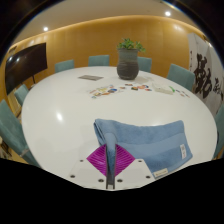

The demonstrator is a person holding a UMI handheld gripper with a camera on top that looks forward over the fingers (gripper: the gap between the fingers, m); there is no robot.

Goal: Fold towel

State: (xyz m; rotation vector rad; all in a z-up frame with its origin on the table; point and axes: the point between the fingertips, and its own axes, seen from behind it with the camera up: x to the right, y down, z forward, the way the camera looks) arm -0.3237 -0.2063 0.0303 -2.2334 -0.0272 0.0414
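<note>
My gripper (112, 163) is low over the white desk (60, 115), and the blue towel (140, 140) lies draped right across my fingers. Its near edge sits on the magenta pads (104, 158), which look pressed together on the cloth at the left corner, so I'm clamped on the towel. The rest spreads flat to the right, a small tag near its edge. Beyond it stands a potted plant (128, 60) with scattered papers (120, 88) nearby, and teal chairs (98, 61) ring the desk.
</note>
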